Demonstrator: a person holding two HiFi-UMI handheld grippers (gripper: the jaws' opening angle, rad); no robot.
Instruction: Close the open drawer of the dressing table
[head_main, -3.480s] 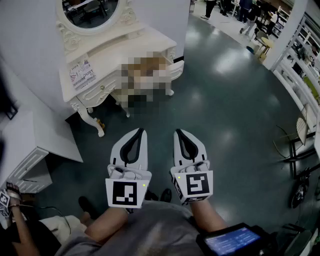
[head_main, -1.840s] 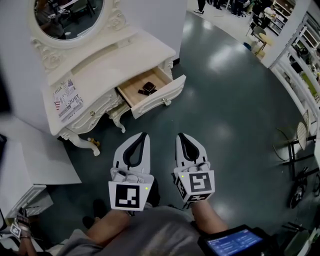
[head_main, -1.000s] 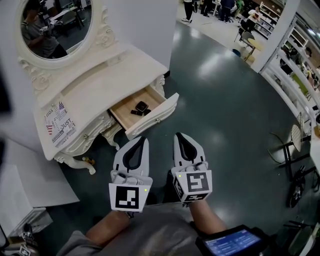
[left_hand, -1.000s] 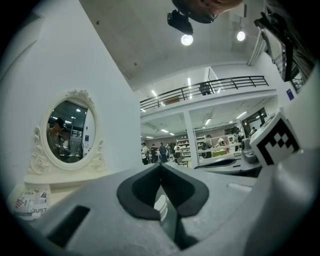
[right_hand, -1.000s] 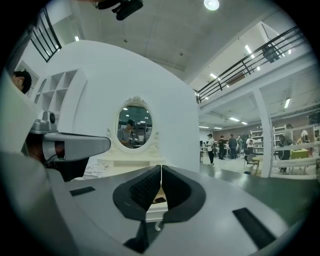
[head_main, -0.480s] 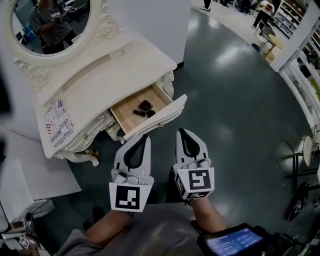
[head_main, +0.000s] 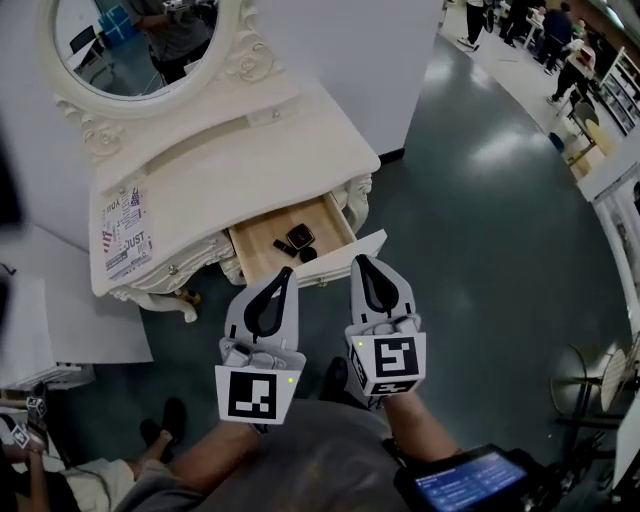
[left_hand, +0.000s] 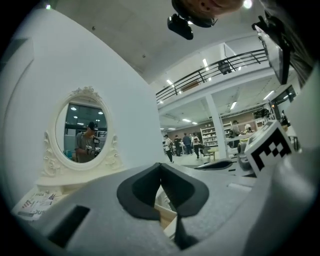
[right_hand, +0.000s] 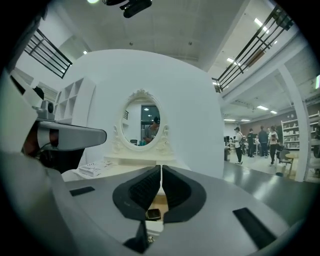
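Looking down from the head camera, I am finding the drawer (head_main: 258, 255) hanging open out of the dressing table (head_main: 230, 180), at about twelve o'clock from the left gripper (head_main: 284, 271) and eleven o'clock from the right gripper (head_main: 360, 260). Both tools are sitting closed and empty. In the left gripper view the jaws are meeting at their tips with nothing between them, and in the right gripper view the ribbed pads are lying together the same way.

The right gripper's nose is overlapping the drawer front (head_main: 335, 268), hiding part of it, so I am not able to tell whether it is touching the panel or hovering clear of it. Small dark items (head_main: 298, 238) are lying on the wood inside, and I am not making out what they are. The mirror (head_main: 140, 40) is being cut off by the top edge, and the table's legs are mostly tucking under its top. A printed sheet (head_main: 125, 225) is lying at the table's nine o'clock end, its print too small to read.

Dark floor (head_main: 480, 250) is stretching wide open from one to five o'clock. At eight o'clock a white cabinet (head_main: 60, 320) is crowding in just beside the table, and a person's shoes (head_main: 165, 420) are showing at seven o'clock.
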